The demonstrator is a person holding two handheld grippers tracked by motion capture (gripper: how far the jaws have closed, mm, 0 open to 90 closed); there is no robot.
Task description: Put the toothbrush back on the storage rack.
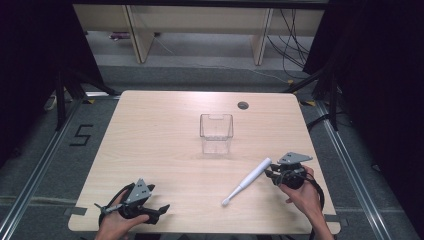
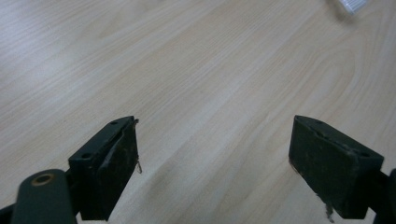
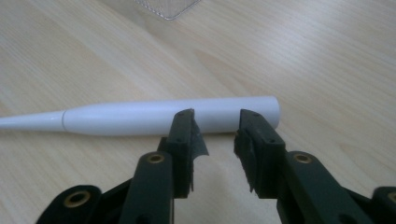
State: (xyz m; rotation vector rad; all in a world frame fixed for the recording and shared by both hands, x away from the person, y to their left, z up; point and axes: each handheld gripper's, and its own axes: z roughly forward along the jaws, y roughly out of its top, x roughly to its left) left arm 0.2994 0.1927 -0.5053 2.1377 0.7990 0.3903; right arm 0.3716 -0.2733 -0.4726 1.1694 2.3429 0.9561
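White wand-shaped tool lies flat on the surface, in its near right part, slanting from a small rounded tip toward the person up to a thick blunt end at the right. In the right gripper view the tool runs crosswise just ahead of the right gripper, whose fingers stand partly parted with a gap between them; the tips sit at the thick end's near side, and I cannot tell whether they touch it. They grasp nothing. In the high view the right gripper sits right at the blunt end, held by the right hand near the surface's right edge, with little room left on that side.

Farther in, near the middle, a clear plastic container stands upright, well apart from the tool, with bare wood all around it. The left gripper rests at the near left, close to the front edge, held by the left hand; its fingers are spread wide over bare wood grain, released. A round grommet hole sits near the far edge. Grey floor surrounds the surface, a "5" marking at the left, and pale furniture legs and cables beyond.
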